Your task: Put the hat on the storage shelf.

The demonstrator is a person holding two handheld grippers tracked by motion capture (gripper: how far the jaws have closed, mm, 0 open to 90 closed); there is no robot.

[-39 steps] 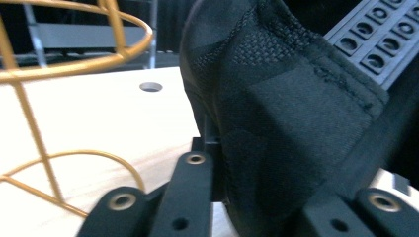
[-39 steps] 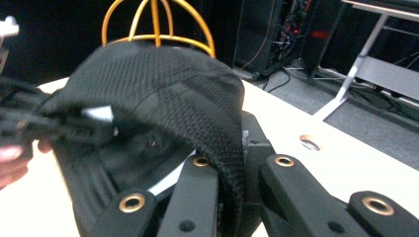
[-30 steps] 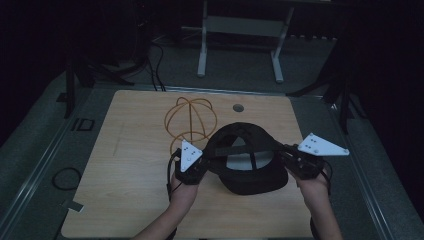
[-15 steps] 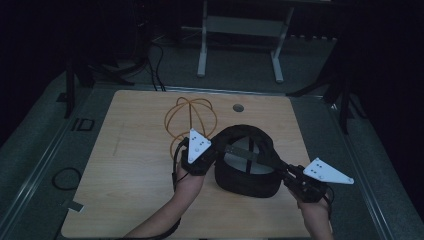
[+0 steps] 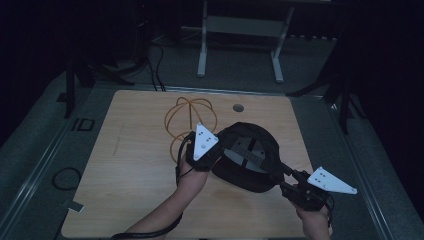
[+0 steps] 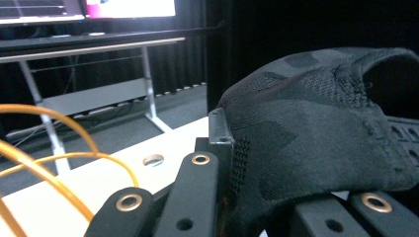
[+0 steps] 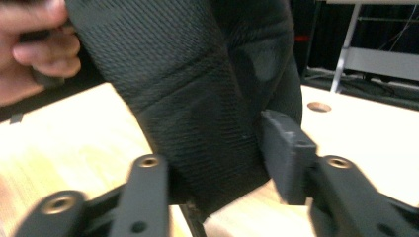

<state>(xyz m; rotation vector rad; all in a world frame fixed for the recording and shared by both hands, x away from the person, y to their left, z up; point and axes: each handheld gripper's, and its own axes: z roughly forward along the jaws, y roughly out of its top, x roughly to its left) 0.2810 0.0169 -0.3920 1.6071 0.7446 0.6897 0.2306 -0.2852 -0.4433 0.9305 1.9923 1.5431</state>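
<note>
Both my grippers pinch the black cap's edge.

My left gripper (image 5: pixel 212 159) and right gripper (image 5: pixel 281 176) are nearly closed on the black cap (image 5: pixel 248 155), held over the wooden table (image 5: pixel 135 175) beside the orange wire frame (image 5: pixel 190 116).

Our left claw (image 5: pixel 216 150) and right claw (image 5: pixel 283 172) are black, with brass-ringed rivets on the linkage bars. Each carries a grey three-cornered plate dotted with small holes; a black cable trails from the left one. Our forearms are bare.
</note>
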